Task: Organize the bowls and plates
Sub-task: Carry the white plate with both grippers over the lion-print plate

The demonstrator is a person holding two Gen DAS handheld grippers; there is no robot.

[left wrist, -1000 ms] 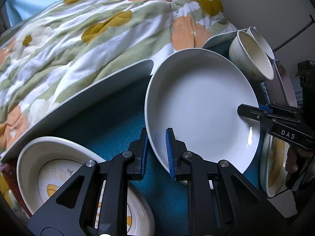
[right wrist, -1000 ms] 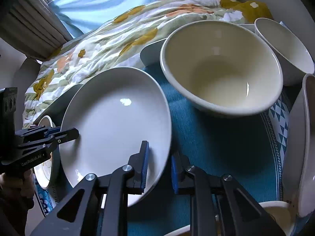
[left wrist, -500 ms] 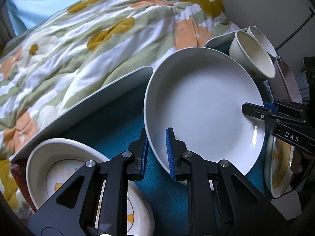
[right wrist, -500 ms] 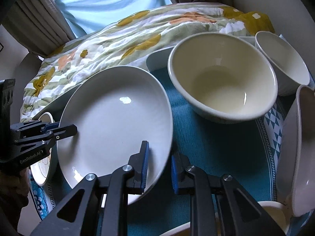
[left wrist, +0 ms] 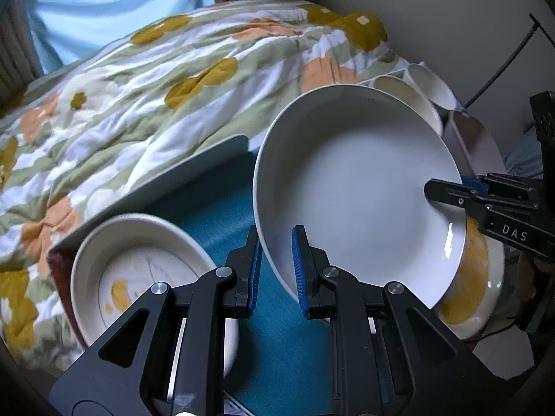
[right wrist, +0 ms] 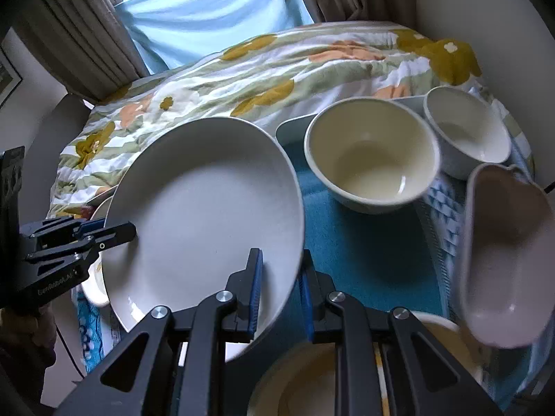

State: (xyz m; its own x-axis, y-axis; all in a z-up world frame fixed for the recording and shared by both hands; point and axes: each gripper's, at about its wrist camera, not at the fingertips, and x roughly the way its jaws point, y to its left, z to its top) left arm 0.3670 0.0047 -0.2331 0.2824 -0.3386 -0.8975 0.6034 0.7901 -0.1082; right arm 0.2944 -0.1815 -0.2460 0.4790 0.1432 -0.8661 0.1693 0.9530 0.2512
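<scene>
the left claw [left wrist: 274,270] grips the near rim of the white plate [left wrist: 360,197], blue pads on either side of the edge. the right claw [right wrist: 280,289] clamps the opposite rim of the same plate [right wrist: 208,215], so both claws hold it, tilted, above the teal mat [left wrist: 215,204]. in the left view the right claw's side reads "das"; in the right view the left claw's side bears writing too blurred to read.

just left of the left claw a dish with yellow marks [left wrist: 138,270] sits on the mat. under the plate's right edge lies a yellow-patterned dish [left wrist: 478,277]. beyond the plate stand a cream bowl [right wrist: 371,159] and, next to it, a smaller bowl [right wrist: 468,128]; a pinkish dish [right wrist: 503,256] shows at the right, blurred. farther back is a bed with a flowered quilt [left wrist: 156,79], then a light blue curtain [right wrist: 208,14].

against the frames a second and half a second ago, the plate has risen and both cameras have lifted: more of the quilt and curtain shows, the bowls look smaller, and the plate now overlaps the yellow-patterned dish. both claws stay clamped on the rim.
</scene>
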